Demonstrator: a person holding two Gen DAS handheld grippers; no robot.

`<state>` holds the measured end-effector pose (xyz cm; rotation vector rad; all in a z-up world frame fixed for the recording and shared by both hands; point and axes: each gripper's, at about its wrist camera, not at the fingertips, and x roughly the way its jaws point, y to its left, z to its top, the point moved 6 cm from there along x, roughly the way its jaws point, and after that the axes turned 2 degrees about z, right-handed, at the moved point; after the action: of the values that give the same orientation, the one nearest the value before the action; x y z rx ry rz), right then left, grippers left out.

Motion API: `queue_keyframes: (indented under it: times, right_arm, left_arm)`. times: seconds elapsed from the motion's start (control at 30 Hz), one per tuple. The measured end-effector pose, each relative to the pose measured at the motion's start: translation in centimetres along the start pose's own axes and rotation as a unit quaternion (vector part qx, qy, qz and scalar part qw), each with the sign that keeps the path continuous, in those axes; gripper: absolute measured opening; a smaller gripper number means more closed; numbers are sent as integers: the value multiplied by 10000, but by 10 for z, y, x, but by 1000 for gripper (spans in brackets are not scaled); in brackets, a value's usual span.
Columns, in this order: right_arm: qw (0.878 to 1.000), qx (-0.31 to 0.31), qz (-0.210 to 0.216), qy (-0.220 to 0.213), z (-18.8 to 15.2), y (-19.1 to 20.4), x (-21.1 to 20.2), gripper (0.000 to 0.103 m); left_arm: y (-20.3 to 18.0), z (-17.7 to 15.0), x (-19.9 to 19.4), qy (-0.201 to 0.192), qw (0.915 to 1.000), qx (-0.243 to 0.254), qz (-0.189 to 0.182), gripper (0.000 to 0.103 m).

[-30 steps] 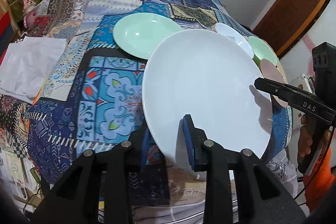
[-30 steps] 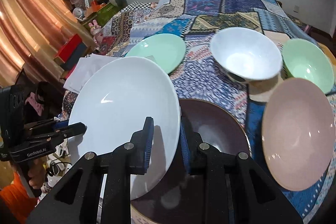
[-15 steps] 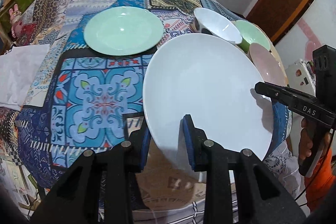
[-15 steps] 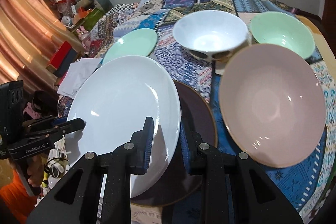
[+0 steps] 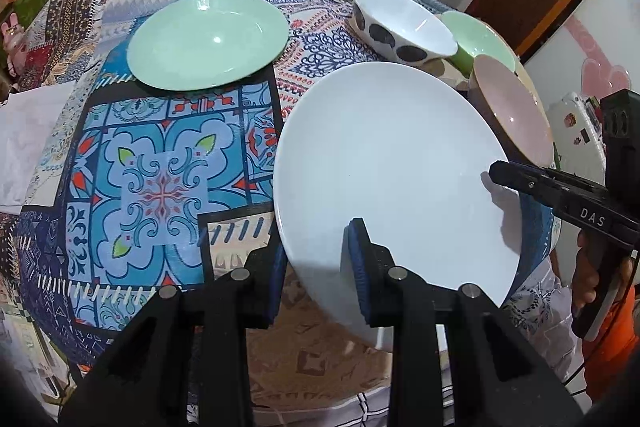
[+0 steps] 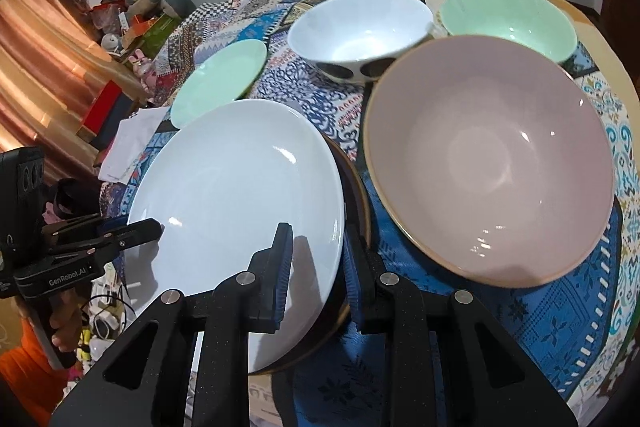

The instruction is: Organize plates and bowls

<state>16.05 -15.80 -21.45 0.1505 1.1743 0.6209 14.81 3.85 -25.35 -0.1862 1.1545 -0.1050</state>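
A large white plate (image 5: pixel 384 163) (image 6: pixel 236 187) is held by its rim from two sides. My left gripper (image 5: pixel 316 247) is shut on the near rim, and my right gripper (image 6: pixel 316 239) is shut on the opposite rim. The right gripper's tip (image 5: pixel 498 171) shows at the plate's right edge in the left wrist view. In the right wrist view the left gripper (image 6: pixel 150 227) shows at the plate's left edge. The white plate hangs tilted over a dark brown plate (image 6: pixel 356 195) and hides most of it. A pale green plate (image 5: pixel 208 41) (image 6: pixel 220 81) lies flat farther back.
A big pink bowl (image 6: pixel 492 163) (image 5: pixel 516 111) stands right beside the brown plate. Behind it are a white bowl with dark spots (image 6: pixel 360 31) (image 5: pixel 404 23) and a green bowl (image 6: pixel 508 19). Patchwork cloth (image 5: pixel 152 187) covers the table. White fabric (image 5: pixel 24 139) lies at the left edge.
Both grippers have carried the white plate forward and lower over the table. It now covers more of the brown plate, and the pink bowl looms closer. The jaws have stayed the same.
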Motion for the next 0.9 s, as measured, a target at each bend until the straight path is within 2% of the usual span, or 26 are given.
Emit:
queue_keyframes:
  times: [0.67,0.77,0.9]
  right_arm:
    - [10000,31,18,35,-3,-3,-4,23]
    - [9998,-46,-179,27,-3,-3,-7,25]
    - [9998,-122,-108,-107,-3,-2,-15,25]
  left_arm:
    - [3,5,22,169,9999,9,-34,33]
    - [1,4,21,86,9998,166,119,33]
    - [-2,4,16,-137,9989,362,265,33]
